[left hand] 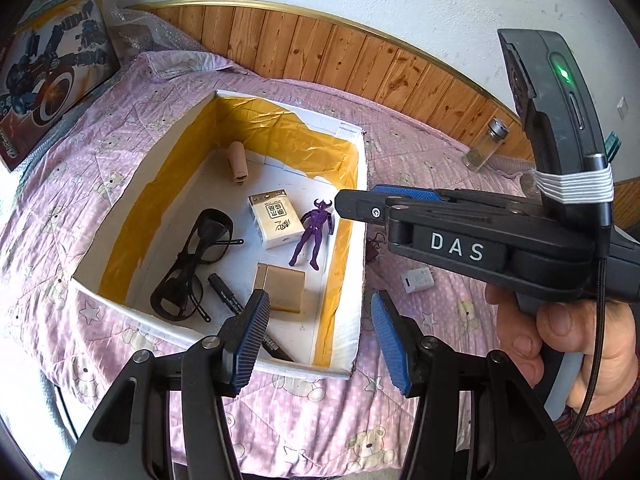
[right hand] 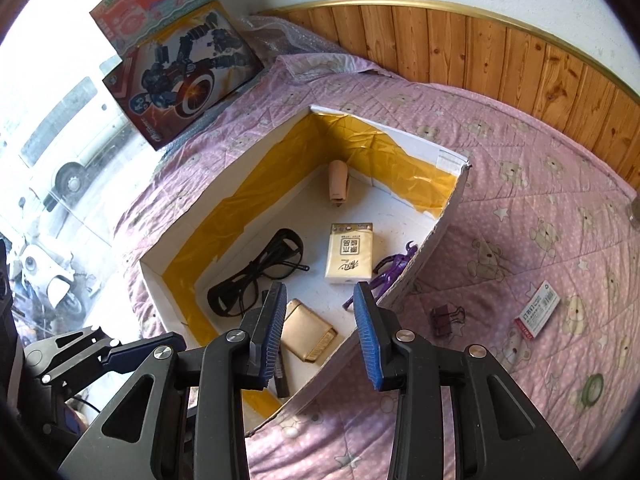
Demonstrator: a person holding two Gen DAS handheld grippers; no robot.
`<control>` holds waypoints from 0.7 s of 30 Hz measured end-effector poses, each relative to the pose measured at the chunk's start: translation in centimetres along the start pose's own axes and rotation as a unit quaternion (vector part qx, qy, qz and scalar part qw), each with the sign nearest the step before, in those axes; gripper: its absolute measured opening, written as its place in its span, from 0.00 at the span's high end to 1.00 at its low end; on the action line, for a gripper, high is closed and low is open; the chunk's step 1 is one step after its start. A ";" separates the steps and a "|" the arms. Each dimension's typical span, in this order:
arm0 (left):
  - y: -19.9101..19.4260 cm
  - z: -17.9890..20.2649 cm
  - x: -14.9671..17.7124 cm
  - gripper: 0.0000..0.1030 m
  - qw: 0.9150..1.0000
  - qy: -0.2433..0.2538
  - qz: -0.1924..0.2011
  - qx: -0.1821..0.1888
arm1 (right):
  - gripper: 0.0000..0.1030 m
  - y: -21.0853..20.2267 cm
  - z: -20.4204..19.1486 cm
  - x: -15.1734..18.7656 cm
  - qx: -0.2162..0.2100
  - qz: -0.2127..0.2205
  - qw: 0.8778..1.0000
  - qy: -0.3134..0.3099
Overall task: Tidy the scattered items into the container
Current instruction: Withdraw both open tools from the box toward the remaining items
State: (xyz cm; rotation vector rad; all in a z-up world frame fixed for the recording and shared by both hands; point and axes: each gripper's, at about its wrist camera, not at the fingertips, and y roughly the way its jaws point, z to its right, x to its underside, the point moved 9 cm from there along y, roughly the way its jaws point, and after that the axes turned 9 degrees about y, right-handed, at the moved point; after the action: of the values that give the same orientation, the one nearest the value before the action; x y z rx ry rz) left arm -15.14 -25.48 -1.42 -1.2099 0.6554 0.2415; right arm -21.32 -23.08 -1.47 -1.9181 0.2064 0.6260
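Now both grippers are empty w/ jaws apart. The left gripper point(left hand: 316, 336) hangs over the near edge of the box point(left hand: 224, 340). The right gripper point(right hand: 322, 328) hangs over the box's right wall.

Inside the box already: glasses point(right hand: 256, 276), tissue pack point(right hand: 348, 254), purple toy point(left hand: 314, 236), gold case point(right hand: 308, 334), a pen point(left hand: 226, 290) and a tan tube point(left hand: 238, 156).

Left out on the bed: a black clip point(right hand: 448, 320), a staple box point(right hand: 538, 314), a tape roll point(right hand: 592, 388) and a glass jar point(left hand: 486, 144).

Next job is prob. the clip, as it's nearest the right gripper. To do it well, swing right, come down straight, pinch the clip's body, not its thin wire arms. The quilt is soft, so don't push hard or grab cloth too.

The pink quilt point(right hand: 500, 160) has bears and stars on it. Wood boards point(right hand: 460, 44) run along a white wall. Toy boxes point(right hand: 180, 68) lean by a bright window.
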 end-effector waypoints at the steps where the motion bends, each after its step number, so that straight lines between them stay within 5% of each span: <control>1: -0.2 0.1 0.2 0.46 1.000 0.001 0.000 -0.001 | 0.64 -0.2 0.0 0.3 -0.002 0.001 1.000 0.002; 21: -2.6 5.1 3.1 0.43 0.998 0.055 0.000 -0.016 | 0.62 -5.0 0.9 6.2 -0.016 0.037 0.999 0.025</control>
State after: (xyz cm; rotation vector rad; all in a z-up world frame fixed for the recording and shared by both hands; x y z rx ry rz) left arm -9.62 -22.19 -0.19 -1.2601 0.7489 0.1859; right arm -14.28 -19.30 -0.89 -1.9665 0.3010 0.6336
